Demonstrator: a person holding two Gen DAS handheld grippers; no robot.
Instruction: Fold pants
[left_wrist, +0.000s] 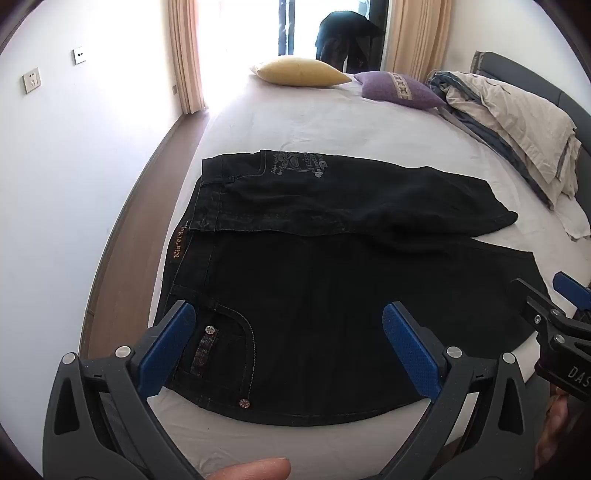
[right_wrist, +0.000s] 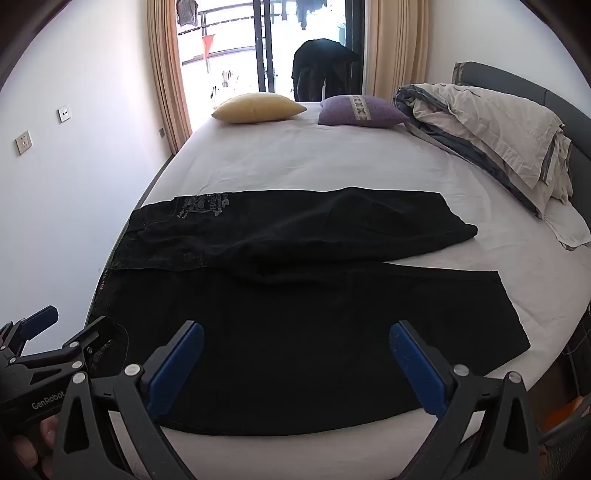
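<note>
You hold your left gripper (left_wrist: 288, 347) and right gripper (right_wrist: 295, 365) side by side above the pants (left_wrist: 332, 295), fingers spread, empty.

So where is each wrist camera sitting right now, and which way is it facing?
Left wrist: above the waistband end of the black pants, facing across the bed; open left gripper and a fingertip show, right gripper at right.
Right wrist: above the legs; open right gripper, left gripper at left.
Shared: pants, yellow pillow.
</note>
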